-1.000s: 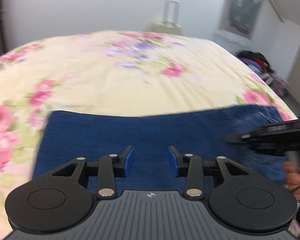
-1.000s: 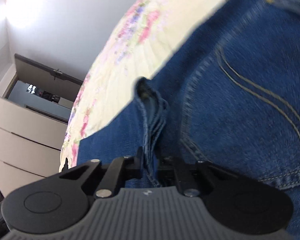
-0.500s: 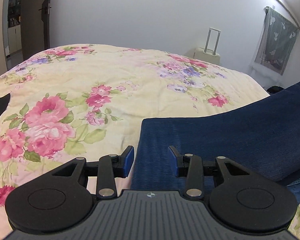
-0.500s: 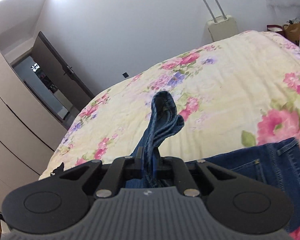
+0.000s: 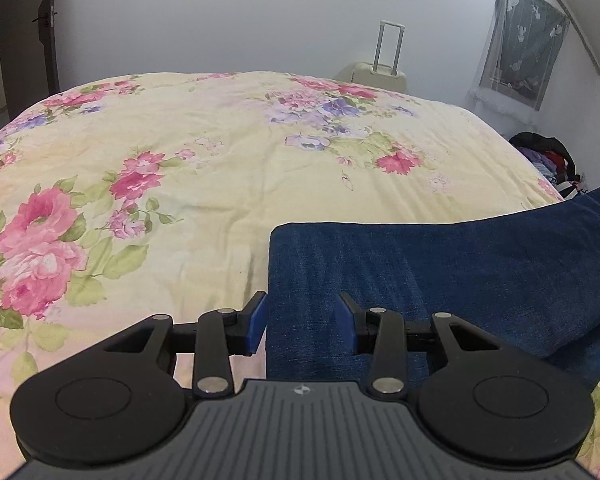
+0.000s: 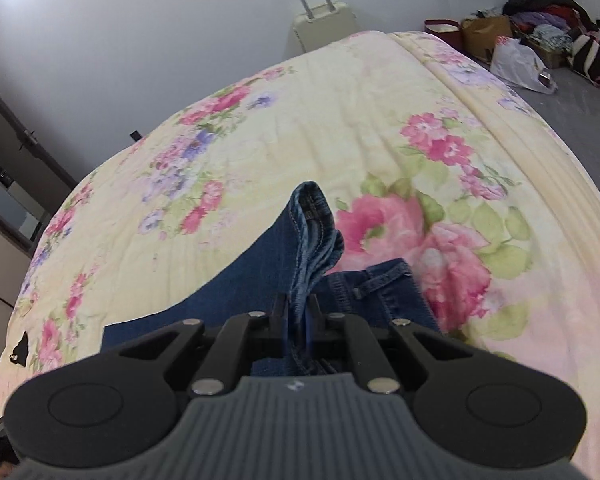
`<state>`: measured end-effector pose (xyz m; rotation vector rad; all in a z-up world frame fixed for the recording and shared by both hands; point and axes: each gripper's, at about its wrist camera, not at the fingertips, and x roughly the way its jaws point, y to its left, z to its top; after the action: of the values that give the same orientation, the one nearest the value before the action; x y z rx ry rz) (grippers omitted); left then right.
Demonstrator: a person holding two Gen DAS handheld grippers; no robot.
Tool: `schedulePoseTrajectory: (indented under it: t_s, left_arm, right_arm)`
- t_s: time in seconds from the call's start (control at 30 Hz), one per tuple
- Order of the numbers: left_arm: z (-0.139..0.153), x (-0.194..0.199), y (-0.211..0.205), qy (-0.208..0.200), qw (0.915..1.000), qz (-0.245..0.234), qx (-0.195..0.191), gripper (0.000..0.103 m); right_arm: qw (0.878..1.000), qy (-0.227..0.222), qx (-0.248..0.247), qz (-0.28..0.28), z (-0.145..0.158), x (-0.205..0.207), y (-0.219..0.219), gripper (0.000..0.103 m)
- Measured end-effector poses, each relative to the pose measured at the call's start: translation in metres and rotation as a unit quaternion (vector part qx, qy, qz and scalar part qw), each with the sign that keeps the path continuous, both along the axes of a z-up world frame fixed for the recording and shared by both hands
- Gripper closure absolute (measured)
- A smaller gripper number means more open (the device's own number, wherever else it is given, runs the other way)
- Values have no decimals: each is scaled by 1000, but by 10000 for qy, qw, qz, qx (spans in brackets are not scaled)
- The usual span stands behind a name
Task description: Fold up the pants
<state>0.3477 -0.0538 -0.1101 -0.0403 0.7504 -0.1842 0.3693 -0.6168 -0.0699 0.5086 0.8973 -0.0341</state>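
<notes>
Blue jeans (image 5: 440, 280) lie folded lengthwise on a floral bedspread (image 5: 220, 160), their left end squared off near me. My left gripper (image 5: 302, 322) hovers open over that end, one blue pad (image 5: 256, 322) at the denim's left edge, and grips nothing. In the right wrist view my right gripper (image 6: 298, 312) is shut on a bunched, stitched edge of the jeans (image 6: 314, 220), which it holds up above the bedspread (image 6: 340, 120). The rest of the denim (image 6: 220, 300) slopes down from it to the bed.
A cream suitcase (image 6: 320, 28) stands against the far wall behind the bed. Bags and a pile of clothes (image 6: 548, 20) sit on the floor at the right. A dark door (image 5: 24, 32) is at the far left. A small black object (image 6: 20, 350) lies near the bed's left edge.
My right gripper has risen with the jeans' edge, lifting it off the flat denim into the air. The left wrist view has swung from mid-leg to the jeans' left end.
</notes>
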Motion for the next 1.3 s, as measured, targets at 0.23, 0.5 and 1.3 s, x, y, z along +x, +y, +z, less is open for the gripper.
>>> schedulePoseTrajectory:
  t_s: [0.23, 0.5, 1.3]
  left_arm:
    - [-23, 13, -4, 306, 9994, 12, 174, 57]
    - [-26, 13, -1, 435, 9987, 83, 243, 57]
    - [-17, -30, 13, 517, 9976, 460, 23, 57]
  right_arm:
    - [9972, 521, -473, -271, -84, 37, -25, 102]
    - [9954, 549, -664, -425, -128, 38, -27, 83]
    - [9316, 320, 2457, -2660, -137, -95, -54, 61]
